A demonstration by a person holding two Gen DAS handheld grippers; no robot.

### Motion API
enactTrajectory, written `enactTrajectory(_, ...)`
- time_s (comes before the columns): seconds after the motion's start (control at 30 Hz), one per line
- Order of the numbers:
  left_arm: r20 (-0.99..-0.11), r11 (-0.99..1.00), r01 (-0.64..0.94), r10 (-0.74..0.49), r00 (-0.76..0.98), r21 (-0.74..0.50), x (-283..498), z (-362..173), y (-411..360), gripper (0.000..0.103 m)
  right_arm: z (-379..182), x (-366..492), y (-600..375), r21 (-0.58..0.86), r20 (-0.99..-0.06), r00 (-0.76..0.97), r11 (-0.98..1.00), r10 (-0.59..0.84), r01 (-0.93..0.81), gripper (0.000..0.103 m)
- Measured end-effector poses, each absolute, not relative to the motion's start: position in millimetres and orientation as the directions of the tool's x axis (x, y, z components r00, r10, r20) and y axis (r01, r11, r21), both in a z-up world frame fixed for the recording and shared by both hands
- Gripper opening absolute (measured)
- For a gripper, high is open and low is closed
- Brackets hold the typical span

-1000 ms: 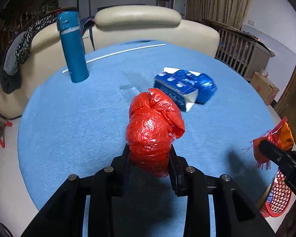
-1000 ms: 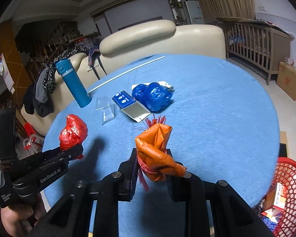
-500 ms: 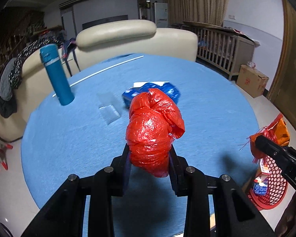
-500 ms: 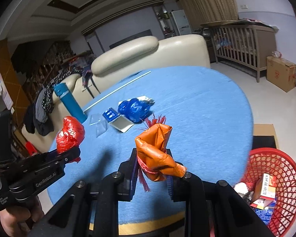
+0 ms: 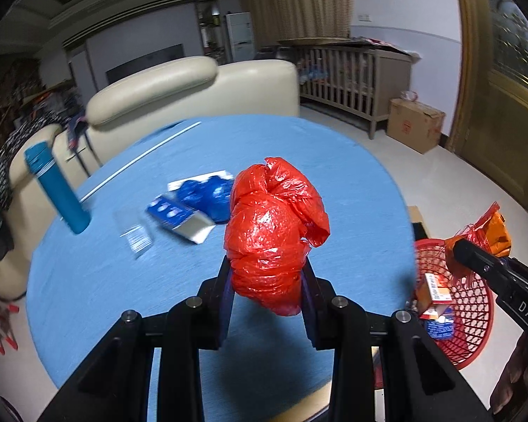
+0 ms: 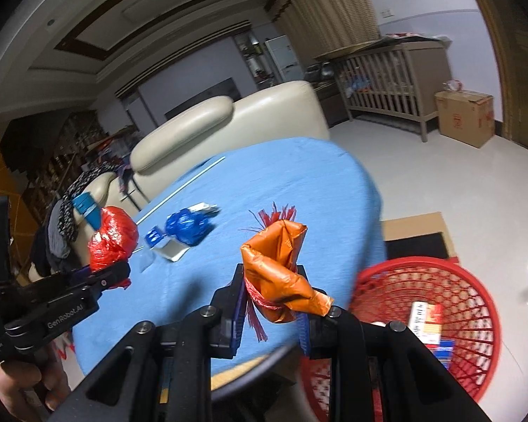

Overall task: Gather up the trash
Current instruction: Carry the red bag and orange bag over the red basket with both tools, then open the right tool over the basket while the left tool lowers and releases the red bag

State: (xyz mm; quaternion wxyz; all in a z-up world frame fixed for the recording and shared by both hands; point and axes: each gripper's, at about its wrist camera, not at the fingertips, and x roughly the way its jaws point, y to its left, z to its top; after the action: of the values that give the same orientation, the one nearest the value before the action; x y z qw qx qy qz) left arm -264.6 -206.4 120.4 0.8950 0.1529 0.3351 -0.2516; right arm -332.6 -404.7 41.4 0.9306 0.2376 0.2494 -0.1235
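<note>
So the red crumpled bag (image 5: 276,235) is pinched between the left gripper (image 5: 267,281) fingers, held up over the blue surface (image 5: 352,190); its lower end hangs in front of them so you can't see the pads; the right gripper (image 6: 272,302) fingers are clenched on an orange bag (image 6: 278,281) with red net fringe sticking out, right by the surface's edge; the red basket (image 6: 468,320) sits on the floor just beside, partly cut off by the gripper body, with some cartons inside that are too blurry to read; back on the surface there's a blue bag (image 5: 207,195), a blue-white packet (image 5: 179,219), a clear wrapper that's hard to make out, and a teal bottle (image 5: 58,190); a hand (image 6: 14,387) shows only at the corner.
</note>
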Motion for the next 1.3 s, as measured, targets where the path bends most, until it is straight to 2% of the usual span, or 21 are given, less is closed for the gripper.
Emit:
enactTrajectory(0.6,-0.702,0.698,0.703,-0.432,0.567,0.138,-305,113,-296,0.035,16,-392,-479,0.409,-0.563,0.794,0.757,-0.229,0.509,0.026)
enactTrajectory(1.3,-0.745,0.614,0.773,-0.438,0.503,0.161,-332,92,-349,0.035,-32,-412,-503,0.415,-0.665,0.717,0.694,-0.210,0.589,0.026)
